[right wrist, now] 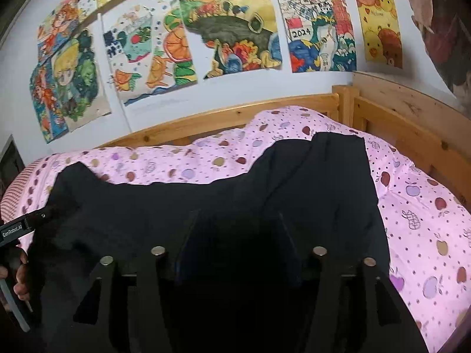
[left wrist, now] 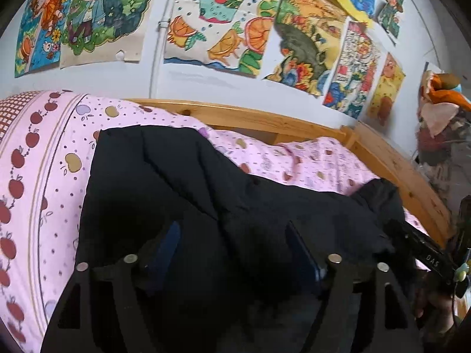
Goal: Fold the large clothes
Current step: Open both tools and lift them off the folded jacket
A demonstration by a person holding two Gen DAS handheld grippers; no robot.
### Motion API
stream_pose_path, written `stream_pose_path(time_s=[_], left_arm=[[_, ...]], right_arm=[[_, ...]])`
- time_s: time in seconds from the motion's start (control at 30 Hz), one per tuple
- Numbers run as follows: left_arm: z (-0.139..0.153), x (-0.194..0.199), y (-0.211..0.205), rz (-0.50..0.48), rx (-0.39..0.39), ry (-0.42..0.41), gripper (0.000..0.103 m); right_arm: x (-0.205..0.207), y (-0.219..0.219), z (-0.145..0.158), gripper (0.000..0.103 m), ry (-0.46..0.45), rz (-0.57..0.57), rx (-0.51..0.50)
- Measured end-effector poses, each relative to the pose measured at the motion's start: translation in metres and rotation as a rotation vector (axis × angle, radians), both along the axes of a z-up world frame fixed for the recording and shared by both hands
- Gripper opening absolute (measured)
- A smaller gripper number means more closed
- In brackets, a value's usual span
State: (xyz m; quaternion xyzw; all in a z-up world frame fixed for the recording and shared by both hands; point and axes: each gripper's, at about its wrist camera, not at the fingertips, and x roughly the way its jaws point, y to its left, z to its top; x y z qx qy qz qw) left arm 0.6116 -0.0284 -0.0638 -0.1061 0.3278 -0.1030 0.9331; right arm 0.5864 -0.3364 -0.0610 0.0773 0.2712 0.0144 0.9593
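A large black garment (left wrist: 182, 182) lies spread on a bed with a pink apple-print cover (left wrist: 44, 176). In the left wrist view my left gripper (left wrist: 232, 229) hangs over the garment's near part with its fingers wide apart and nothing between them. The right gripper's body (left wrist: 426, 253) shows at the right edge. In the right wrist view the garment (right wrist: 309, 182) reaches toward the headboard, and my right gripper (right wrist: 238, 220) is open just above it. The left gripper's body (right wrist: 17, 229) shows at the left edge.
A wooden bed frame (left wrist: 250, 117) runs along the far side and around the right corner (right wrist: 397, 117). Children's drawings (right wrist: 229, 29) cover the white wall. Stuffed items (left wrist: 441, 111) pile at the far right. A pink checked pillow (left wrist: 14, 108) lies at left.
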Motion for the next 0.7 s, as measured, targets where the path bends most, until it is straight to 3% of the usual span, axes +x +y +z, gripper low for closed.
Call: stream_pose_path(time_s=[0.2,0.53,0.7], left_arm=[[0.027,-0.038,-0.008,-0.024,0.043,-0.043,0.094],[0.072,-0.117,-0.017,-0.03,0.104,-0.111,0.1],[0.091,-0.165,-0.019,-0.026,0.091,-0.132,0.101]], right_arm=[[-0.035,0.004,0.026,0.073,-0.044,0.024,-0.006],[-0.11,0.02,0.07,0.086,-0.119,0.091,-0.059],[-0.16,0.025,0.089,0.09,-0.147,0.12,-0.069]])
